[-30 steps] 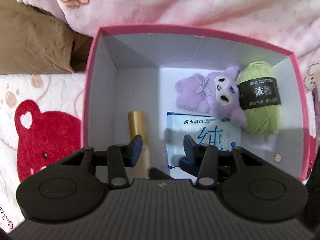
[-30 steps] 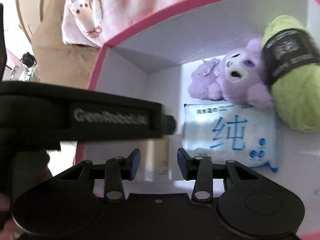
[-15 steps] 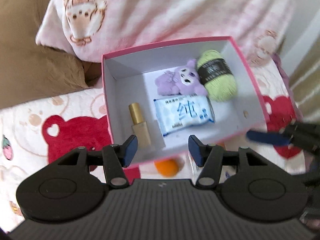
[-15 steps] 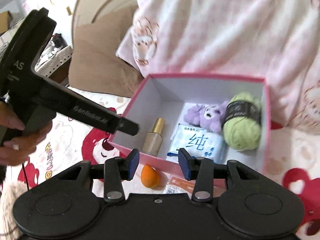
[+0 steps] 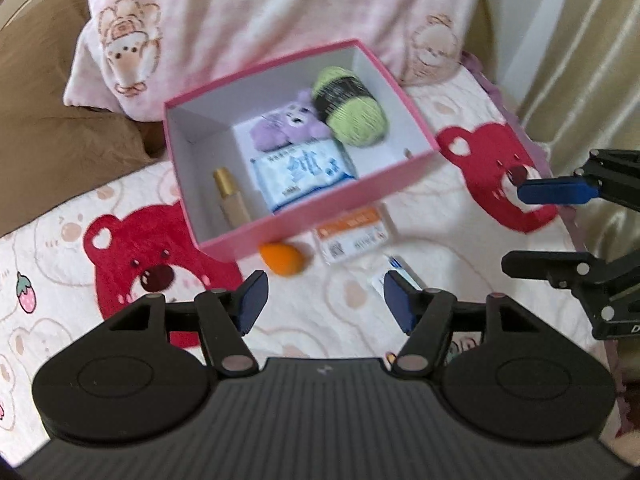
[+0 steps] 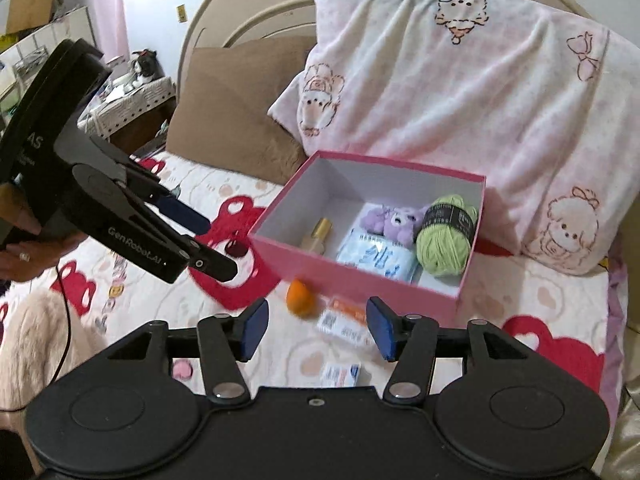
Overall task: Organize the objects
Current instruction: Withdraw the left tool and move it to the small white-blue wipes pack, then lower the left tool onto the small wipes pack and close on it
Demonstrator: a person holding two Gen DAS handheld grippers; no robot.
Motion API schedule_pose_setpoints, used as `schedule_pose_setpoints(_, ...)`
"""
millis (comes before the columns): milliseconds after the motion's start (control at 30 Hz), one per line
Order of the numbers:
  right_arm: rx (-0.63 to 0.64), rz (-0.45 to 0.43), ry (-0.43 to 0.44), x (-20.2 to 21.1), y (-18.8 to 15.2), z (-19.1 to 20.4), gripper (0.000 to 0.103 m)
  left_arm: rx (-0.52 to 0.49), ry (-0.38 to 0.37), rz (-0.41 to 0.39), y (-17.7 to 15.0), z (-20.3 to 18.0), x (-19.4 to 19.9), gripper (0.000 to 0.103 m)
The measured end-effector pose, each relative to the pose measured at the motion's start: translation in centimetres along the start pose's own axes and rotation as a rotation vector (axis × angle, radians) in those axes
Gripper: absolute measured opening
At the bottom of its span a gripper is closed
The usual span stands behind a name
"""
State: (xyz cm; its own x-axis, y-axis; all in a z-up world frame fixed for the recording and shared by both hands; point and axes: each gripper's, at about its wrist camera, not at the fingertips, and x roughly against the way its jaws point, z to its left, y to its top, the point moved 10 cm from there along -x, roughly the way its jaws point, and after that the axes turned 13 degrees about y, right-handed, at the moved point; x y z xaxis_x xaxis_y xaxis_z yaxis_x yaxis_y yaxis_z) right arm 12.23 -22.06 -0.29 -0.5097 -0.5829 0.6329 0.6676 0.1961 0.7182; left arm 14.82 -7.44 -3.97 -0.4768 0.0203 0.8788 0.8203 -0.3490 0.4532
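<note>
A pink box [image 5: 320, 210] on the bed holds a green yarn ball [image 5: 354, 110], a purple plush [image 5: 286, 126], a wipes pack [image 5: 304, 170] and a gold-capped bottle [image 5: 230, 196]. In front of the box lie an orange sponge [image 5: 282, 258], an orange-and-white packet [image 5: 352, 234] and a small blue-and-white packet [image 5: 394, 270]. My left gripper [image 5: 325, 294] hovers above and in front of the box, its jaws opening with nothing between them. My right gripper [image 6: 316, 320] hangs over the sponge [image 6: 300, 298] and packet [image 6: 344, 322], also opening and empty. The box [image 6: 360, 276] lies just beyond it.
A pink-and-white blanket [image 6: 460, 80] and a brown pillow [image 6: 232, 108] rise behind the box, before a headboard [image 6: 240, 0]. The bed cover with red bears [image 5: 132, 256] spreads all around. A curtain [image 5: 592, 60] hangs at the right. A hand [image 6: 24, 256] holds the left gripper [image 6: 218, 245].
Both grippers have drawn back and up out of the box. Their jaws have widened. The whole box and the items in front of it now show.
</note>
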Motion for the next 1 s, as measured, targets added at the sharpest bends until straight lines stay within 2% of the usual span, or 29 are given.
schedule_pose_setpoints(233, -0.038, 0.040, 0.042, -0.1, -5.4, 0.7, 0.061, -0.008, -0.043, 0.021, -2.6, -3.2, -1.6, 0.066)
schedule_pose_setpoints(467, -0.133, 0.060, 0.085, -2.7, -10.2, 0.1, 0.061, 0.013, -0.105, 0.035, -4.6, -6.0, -5.9, 0.066)
schedule_pose_setpoints(733, -0.108, 0.097, -0.050, -7.4, -13.7, -2.0, 0.061, 0.077, -0.178, 0.065, -6.7, -8.1, -12.3, 0.062)
schedule_pose_setpoints(867, -0.096, 0.084, -0.084, -8.8, -14.5, -2.6, 0.061, 0.142, -0.164, 0.064, -6.9, -8.6, -15.4, 0.062)
schedule_pose_setpoints(900, -0.093, 0.079, -0.098, -9.0, -14.7, -2.7, 0.061, 0.158, -0.174, 0.076, -7.0, -8.8, -16.1, 0.062)
schedule_pose_setpoints(967, -0.089, 0.081, -0.121, -9.5, -15.0, -2.9, 0.061, 0.188, -0.240, 0.112, -7.6, -9.4, -17.1, 0.061)
schedule_pose_setpoints(1000, -0.084, 0.082, -0.123, -9.7, -15.1, -2.9, 0.061, 0.202, -0.260, 0.120, -7.9, -9.6, -17.3, 0.058)
